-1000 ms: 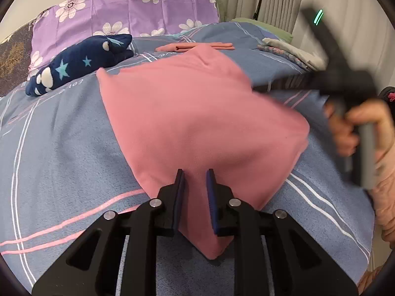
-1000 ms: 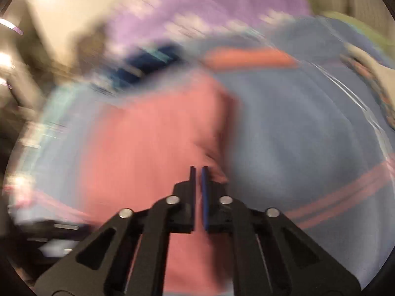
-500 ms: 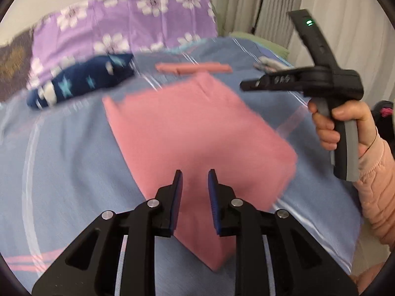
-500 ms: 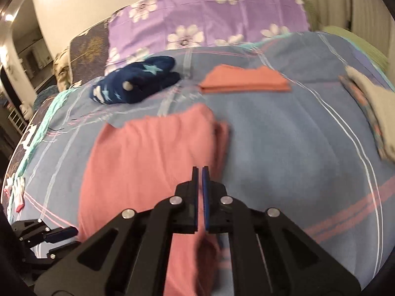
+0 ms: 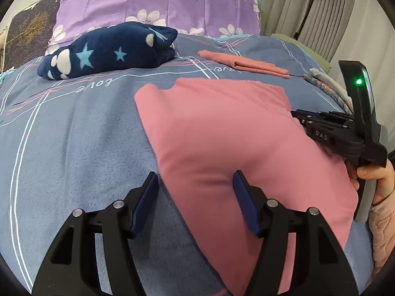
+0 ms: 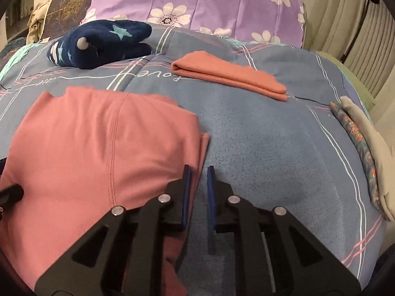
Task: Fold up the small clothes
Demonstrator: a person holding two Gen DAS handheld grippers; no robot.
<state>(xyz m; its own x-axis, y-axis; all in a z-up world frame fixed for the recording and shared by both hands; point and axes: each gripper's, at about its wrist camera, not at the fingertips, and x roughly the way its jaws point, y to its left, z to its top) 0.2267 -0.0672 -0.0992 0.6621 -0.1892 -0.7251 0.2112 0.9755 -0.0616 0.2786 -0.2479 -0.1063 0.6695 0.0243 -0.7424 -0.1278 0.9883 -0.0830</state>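
Note:
A pink garment (image 5: pixel 222 133) lies flat, folded over, on the blue bedspread (image 5: pixel 74 135); it also shows in the right wrist view (image 6: pixel 98 143). My left gripper (image 5: pixel 195 180) is open wide, its jaws straddling the garment's near left edge. My right gripper (image 6: pixel 198 172) is slightly open at the garment's right edge, with the fabric edge between or just under its jaws. In the left wrist view my right gripper (image 5: pixel 300 116) rests on the garment's right side, held by a hand (image 5: pixel 375 180).
A folded orange cloth (image 6: pixel 227 74) lies further back. A navy star-patterned plush (image 5: pixel 108 49) sits at the back left before a purple flowered pillow (image 5: pixel 160 5). Folded floral and beige cloths (image 6: pixel 365 135) lie at the right edge. Curtains (image 5: pixel 321 12) hang behind.
My left gripper has opened wide and dropped toward the garment's left edge. My right gripper came down to the garment's right edge and opened a little.

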